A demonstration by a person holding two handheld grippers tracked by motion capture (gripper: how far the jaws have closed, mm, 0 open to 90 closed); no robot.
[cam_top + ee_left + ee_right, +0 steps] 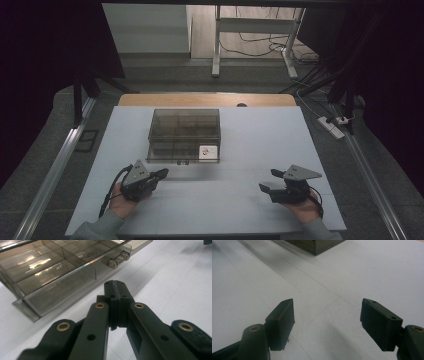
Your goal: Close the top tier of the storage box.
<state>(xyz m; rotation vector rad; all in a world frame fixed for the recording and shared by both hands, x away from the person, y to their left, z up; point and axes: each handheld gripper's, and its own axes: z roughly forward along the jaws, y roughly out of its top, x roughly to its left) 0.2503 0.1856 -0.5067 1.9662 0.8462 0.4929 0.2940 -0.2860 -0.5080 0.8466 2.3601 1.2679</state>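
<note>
High view: smoked clear box sits mid-table, lid down, dividers visible through the top. A small white card or packet shows in the box's near right compartment; cannot tell what it is. Two small knobs stick out of the box's near face. Left gripper is held just in front of the box's near left corner, pointing toward it but apart from it. Right gripper is held well off the box, out to its near right, over bare table.

Left gripper view: left gripper has its jaws pressed flat together, nothing between them. Tips point at the box's near face, just short of the knobs, no contact. Compartments nearest the tips look empty.

Right gripper view: right gripper has its jaws standing apart, nothing between them, bare table beneath. A corner of the box shows far ahead.

Judgement on progress: work on the box looks barely started. Box reads as closed, item inside in place, neither tool touching anything. Closed left tips aimed near the knobs suggest a push or hook at the front latch comes next; opening the box and reaching the item are left to do
</note>
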